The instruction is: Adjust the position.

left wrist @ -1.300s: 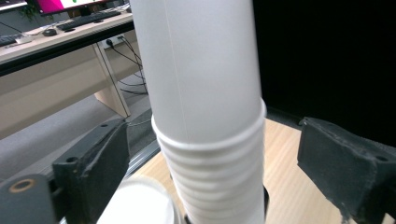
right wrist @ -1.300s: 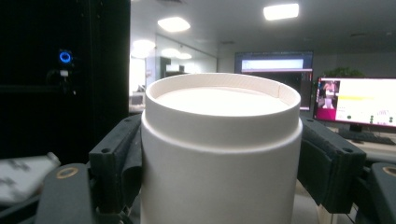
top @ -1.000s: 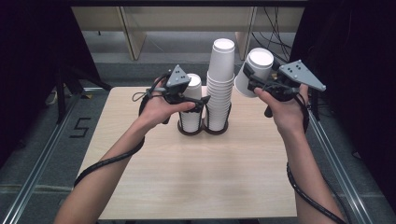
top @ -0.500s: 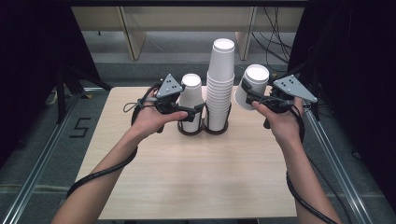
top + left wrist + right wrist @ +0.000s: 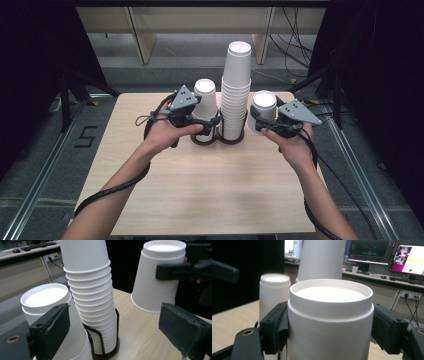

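An upside-down white paper cup (image 5: 263,112) is clamped between the jaws of the right gripper (image 5: 272,122), held just right of the tall cup stack (image 5: 235,92) in its black wire holder (image 5: 220,137) and just above the wooden table (image 5: 210,190). The left gripper (image 5: 200,120) is seen with jaws parted, unpressed, beside the short cup stack (image 5: 205,102).

tall cup stack (image 5: 88,290) is running off the top edge in the left gripper view. right gripper (image 5: 329,327) is hiding the held cup's (image 5: 329,322) lower half. far monitors (image 5: 387,255) are blurring out.
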The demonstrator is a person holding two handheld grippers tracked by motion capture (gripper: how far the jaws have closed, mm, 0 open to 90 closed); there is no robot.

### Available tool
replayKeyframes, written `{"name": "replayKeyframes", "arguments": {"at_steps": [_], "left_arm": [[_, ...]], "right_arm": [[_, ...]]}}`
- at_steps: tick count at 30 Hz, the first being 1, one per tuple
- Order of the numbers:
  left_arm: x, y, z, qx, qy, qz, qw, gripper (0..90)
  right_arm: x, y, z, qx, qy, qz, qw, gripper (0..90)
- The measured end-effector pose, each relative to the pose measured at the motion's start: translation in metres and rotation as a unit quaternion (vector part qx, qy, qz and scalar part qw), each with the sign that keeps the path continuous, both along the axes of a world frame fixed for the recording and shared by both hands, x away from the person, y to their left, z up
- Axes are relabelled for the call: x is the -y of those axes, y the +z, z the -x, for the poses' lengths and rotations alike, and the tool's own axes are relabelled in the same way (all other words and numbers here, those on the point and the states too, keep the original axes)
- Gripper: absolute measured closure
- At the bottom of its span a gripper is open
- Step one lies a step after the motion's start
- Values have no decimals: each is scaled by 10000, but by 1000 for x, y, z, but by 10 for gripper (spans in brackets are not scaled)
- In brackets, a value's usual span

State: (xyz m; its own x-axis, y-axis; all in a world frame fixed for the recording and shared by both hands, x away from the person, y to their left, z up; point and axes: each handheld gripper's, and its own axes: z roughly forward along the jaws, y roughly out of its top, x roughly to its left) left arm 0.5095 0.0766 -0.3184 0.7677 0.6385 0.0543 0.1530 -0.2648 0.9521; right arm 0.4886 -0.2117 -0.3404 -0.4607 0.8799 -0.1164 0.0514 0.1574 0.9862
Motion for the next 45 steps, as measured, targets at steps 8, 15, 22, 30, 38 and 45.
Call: {"name": "replayKeyframes", "arguments": {"at_steps": [8, 15, 22, 30, 38, 45], "left_arm": [[7, -9, 5, -111, -114, -68, 9999, 98], [11, -14, 9, -127, -269, -62, 9995, 98], [16, -27, 10, -245, -360, -145, 9989, 99], [24, -43, 15, -399, -566, -281, 9972, 97], [23, -52, 13, -495, -571, -248, 9968, 96], [21, -56, 13, -557, -572, -253, 9965, 96]], "right_arm": [[-10, -26, 14, 90, -29, 667, 9977, 239], [-20, -43, 23, 164, -4, 1172, 9930, 239], [-29, -52, 26, 353, 106, 1713, 9845, 239], [-43, -75, 37, 793, 172, 2863, 9547, 238], [-51, -88, 41, 1051, 250, 3575, 9276, 238], [-55, -92, 43, 1271, 276, 3971, 9085, 238]]}}
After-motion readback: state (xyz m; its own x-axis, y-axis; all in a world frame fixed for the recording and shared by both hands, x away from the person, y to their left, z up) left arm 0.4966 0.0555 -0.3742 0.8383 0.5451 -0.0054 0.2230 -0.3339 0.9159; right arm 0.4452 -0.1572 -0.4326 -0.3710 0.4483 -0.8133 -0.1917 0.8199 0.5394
